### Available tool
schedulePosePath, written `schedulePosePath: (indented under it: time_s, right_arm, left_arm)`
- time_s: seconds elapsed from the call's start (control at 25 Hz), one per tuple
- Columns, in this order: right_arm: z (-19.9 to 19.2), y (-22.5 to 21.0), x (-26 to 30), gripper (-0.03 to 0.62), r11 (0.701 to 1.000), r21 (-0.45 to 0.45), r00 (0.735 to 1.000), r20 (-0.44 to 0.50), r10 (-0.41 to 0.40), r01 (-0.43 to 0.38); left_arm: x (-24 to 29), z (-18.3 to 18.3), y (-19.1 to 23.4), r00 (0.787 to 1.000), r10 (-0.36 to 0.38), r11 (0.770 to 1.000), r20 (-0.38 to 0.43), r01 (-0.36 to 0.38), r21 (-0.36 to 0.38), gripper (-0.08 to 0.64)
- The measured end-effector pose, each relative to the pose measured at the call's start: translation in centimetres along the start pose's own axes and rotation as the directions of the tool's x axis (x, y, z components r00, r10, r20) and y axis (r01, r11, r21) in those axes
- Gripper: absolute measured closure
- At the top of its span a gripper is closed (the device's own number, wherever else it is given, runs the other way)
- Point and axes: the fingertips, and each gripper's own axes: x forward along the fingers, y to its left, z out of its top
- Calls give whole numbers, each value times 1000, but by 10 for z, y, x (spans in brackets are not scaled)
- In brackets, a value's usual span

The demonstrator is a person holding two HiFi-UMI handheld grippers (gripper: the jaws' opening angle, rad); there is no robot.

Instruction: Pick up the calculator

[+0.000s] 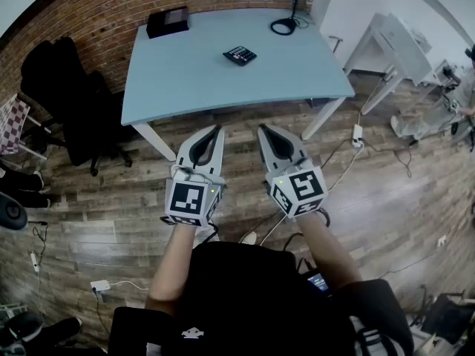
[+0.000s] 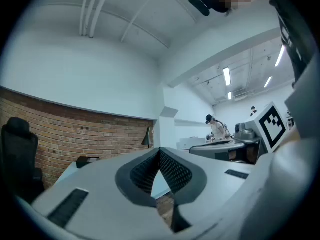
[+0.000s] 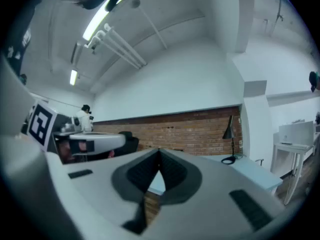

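Observation:
A black calculator lies on the pale blue table, toward its far middle. Both grippers hang over the wooden floor, short of the table's near edge and well apart from the calculator. My left gripper has its tips together and nothing between them; in the left gripper view its jaws meet at the tip. My right gripper is likewise shut and empty, its jaws closed in the right gripper view. The calculator does not show in either gripper view.
A black box sits at the table's far left corner, and a black desk lamp at the far right. A black office chair stands left of the table. A white desk is at the right. Cables lie on the floor.

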Motion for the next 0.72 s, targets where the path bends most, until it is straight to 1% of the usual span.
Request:
schedulePosePath:
  time_s: [0.16,0.72]
  right_arm:
    - [1,-3,-9,588,1000,4,1000,5,1,-1]
    - [4,-1,-22,588,1000,-2,1000,23,9,-9]
  left_arm:
    - [0,1,-12,1000,-3,1000,-5,3,-4,558]
    - [-8,0,-28,1000,-4,1000,-12,4,-5,558]
